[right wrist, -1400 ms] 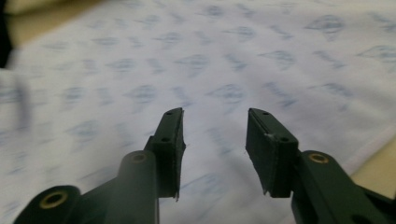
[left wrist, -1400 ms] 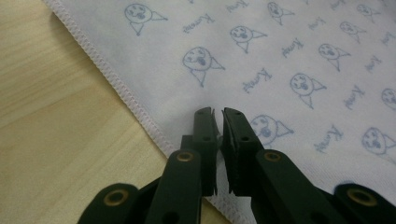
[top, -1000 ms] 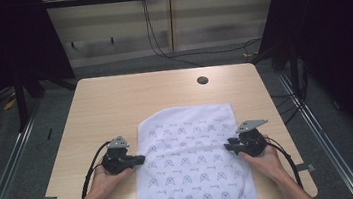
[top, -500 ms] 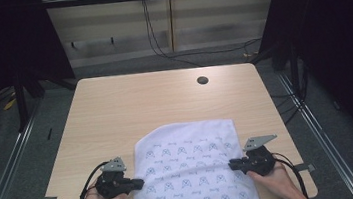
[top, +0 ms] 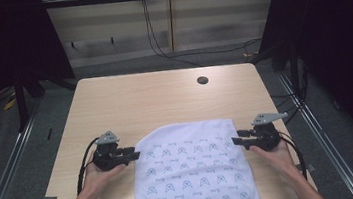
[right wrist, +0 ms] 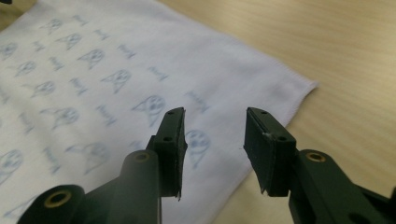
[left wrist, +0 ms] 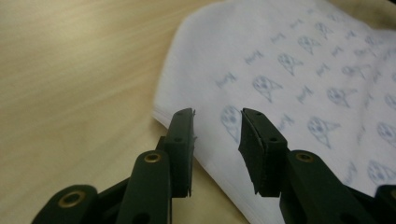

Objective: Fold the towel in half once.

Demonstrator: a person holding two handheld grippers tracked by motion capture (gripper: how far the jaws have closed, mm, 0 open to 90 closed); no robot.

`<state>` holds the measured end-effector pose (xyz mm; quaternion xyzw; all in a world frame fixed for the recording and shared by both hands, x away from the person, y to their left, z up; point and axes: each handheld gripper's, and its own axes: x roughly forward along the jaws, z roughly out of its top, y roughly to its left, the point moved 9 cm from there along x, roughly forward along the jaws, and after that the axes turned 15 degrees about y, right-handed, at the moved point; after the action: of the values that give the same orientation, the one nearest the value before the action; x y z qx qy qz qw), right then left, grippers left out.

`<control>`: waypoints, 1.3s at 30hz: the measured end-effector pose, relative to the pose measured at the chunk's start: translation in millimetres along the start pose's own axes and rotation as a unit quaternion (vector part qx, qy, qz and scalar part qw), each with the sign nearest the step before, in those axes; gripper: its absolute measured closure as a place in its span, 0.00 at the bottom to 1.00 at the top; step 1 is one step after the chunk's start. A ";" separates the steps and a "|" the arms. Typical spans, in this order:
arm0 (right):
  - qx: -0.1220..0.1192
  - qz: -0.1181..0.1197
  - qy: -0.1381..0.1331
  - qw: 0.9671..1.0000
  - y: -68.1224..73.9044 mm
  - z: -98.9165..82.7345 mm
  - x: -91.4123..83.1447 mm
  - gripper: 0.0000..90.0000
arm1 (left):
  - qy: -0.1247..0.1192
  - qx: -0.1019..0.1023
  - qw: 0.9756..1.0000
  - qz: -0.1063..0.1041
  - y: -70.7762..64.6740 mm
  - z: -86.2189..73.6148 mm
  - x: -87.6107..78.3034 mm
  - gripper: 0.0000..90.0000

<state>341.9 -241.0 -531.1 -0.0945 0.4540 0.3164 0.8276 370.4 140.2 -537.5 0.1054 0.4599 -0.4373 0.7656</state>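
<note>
A white cloth printed with small blue figures lies flat on the wooden table, its near end reaching the table's front edge. My left gripper hovers at the cloth's left edge. Its jaws have just been opening, and in the left gripper view the left gripper stands open above the cloth with nothing between the pads. My right gripper is at the cloth's right edge. Its jaws have also just been opening, and in the right gripper view the right gripper is open over the cloth.
A round dark cable hole sits in the table's far right part. Bare wood stretches beyond the cloth and on both sides. Dark curtains and metal floor rails flank the table, and cables hang behind it.
The cloth slid toward the near edge with both grippers shut on its sides. Both grippers have since opened, let go and moved slightly up and away from the near edge.
</note>
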 end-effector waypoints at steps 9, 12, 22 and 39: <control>0.019 -0.019 0.000 1.000 -44.5 38.5 30.8 0.70 | -0.021 -0.048 0.998 0.025 46.1 28.3 18.3 0.80; 0.030 -0.017 0.001 0.999 -50.4 45.2 42.0 0.69 | -0.015 -0.053 0.998 0.020 48.2 28.7 27.2 0.79; 0.025 -0.030 0.038 0.999 -53.0 37.2 61.0 0.61 | 0.002 -0.028 0.999 0.019 40.2 25.2 37.0 0.69; 0.014 -0.046 0.038 0.998 -47.6 32.5 60.9 0.88 | 0.024 0.021 1.000 -0.003 5.3 27.5 50.7 0.57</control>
<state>416.9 -237.1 -568.3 -0.1156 0.4847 0.2676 0.8247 401.1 98.8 -563.9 0.1301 0.4689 -0.4466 0.7508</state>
